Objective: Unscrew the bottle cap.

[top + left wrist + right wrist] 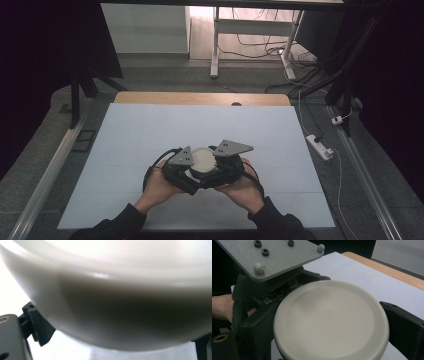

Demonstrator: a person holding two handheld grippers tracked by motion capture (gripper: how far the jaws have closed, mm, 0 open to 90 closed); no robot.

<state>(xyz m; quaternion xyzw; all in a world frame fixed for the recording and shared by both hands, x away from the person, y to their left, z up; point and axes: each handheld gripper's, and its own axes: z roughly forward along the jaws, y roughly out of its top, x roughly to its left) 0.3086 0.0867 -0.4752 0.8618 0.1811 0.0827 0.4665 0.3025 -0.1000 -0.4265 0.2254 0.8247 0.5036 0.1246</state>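
Both hands are bringing the round, cream-white plastic bowl (turned base-up) together near the table's front edge. It sits between the left gripper and right gripper, each one's jaws clamping opposite sides of its rim.

A round white lid lies flat-face up in the foreground, between the right gripper's black jaws, which press its rim on either side. Touching the lid's far-left rim is the left gripper, its grey plate above. Behind the lid runs the white table with a wooden edge.
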